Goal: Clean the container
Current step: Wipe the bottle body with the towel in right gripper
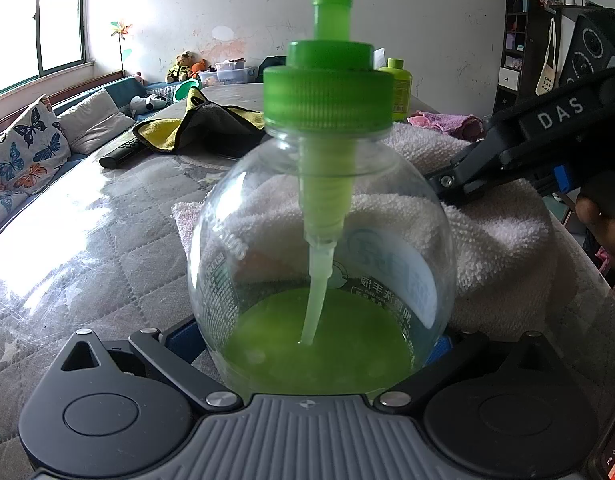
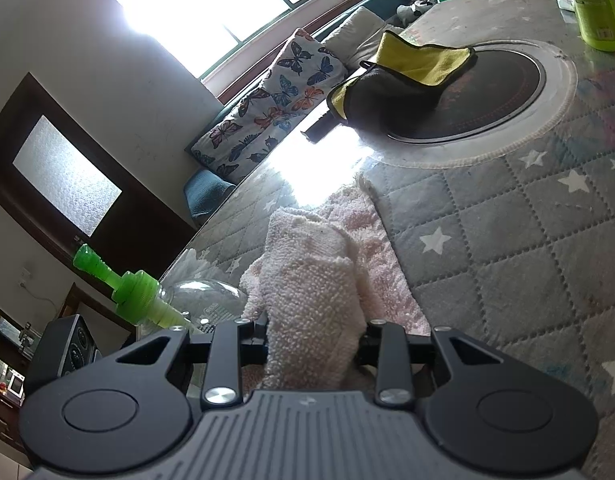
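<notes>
A: How is the left gripper (image 1: 319, 340) set?

B: It points forward and somewhat down, with its fingers closed on the round clear bottle (image 1: 321, 240) from both sides, low on the body. The bottle stands upright between them, green soap pooled at the bottom, a green pump cap (image 1: 327, 96) on top.

A: And the right gripper (image 2: 313, 344)?

B: Angled down toward the table too. Its fingers are clamped tight on a fold of the pale pink towel (image 2: 311, 296), which bunches up between them. From the left camera you see that gripper coming in from the right edge, a hand (image 1: 605, 232) behind it, its tips against the towel just behind the bottle.

A: So where is the bottle relative to the towel?

B: Right in front of it, close or touching; I cannot tell which. From the right camera the bottle sits at lower left, beside the towel.

A: What is the surface?

B: A table (image 2: 507, 248) covered with a grey quilted cloth with white stars under a clear sheet. Farther back lies a yellow and black cloth (image 2: 407, 76) partly over a dark round plate (image 2: 503, 92), and a green bottle (image 2: 595, 8) stands at the far edge.

A: The room?

B: A bright window (image 1: 59, 28), a bench with a butterfly cushion (image 1: 23, 148), soft toys (image 1: 183, 66) at the far wall, dark shelves (image 1: 519, 32) on the right.
</notes>
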Motion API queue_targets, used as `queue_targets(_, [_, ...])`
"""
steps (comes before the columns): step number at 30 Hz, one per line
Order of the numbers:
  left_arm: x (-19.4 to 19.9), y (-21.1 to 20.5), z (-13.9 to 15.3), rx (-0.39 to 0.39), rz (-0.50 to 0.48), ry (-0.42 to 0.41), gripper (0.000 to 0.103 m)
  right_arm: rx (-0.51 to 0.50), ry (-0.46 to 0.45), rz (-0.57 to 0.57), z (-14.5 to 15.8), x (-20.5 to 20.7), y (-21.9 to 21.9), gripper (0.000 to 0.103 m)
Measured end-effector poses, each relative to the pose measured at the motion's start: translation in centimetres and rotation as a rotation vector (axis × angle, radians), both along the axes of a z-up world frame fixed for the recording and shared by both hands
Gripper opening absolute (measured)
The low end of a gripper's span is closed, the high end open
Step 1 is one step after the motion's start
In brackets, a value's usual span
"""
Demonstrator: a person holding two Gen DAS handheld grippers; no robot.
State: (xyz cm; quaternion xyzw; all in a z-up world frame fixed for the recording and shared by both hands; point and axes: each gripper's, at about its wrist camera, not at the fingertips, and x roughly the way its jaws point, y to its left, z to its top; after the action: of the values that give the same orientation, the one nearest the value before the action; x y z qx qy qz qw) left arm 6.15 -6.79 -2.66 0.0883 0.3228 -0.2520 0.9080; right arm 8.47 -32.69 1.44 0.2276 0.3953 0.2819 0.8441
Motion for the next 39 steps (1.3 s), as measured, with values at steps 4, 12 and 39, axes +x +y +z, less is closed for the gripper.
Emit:
queue_targets(4, [-0.06,-0.01,0.02,0.000,0.000,0.000,0.103,-0.006,-0.004,0.002,0.09,-0.10,0.05,0.031])
queue_targets(12, [-0.10,-0.01,0.02,0.000,0.000,0.000,0.103,-0.008,-0.001,0.004,0.02,-0.19,0.08,0.031])
queue_targets(39, [-0.19,-0.02,0.06,0.000,0.000,0.000,0.103,0.006,-0.019,0.001,0.16,0.09,0.06,0.032])
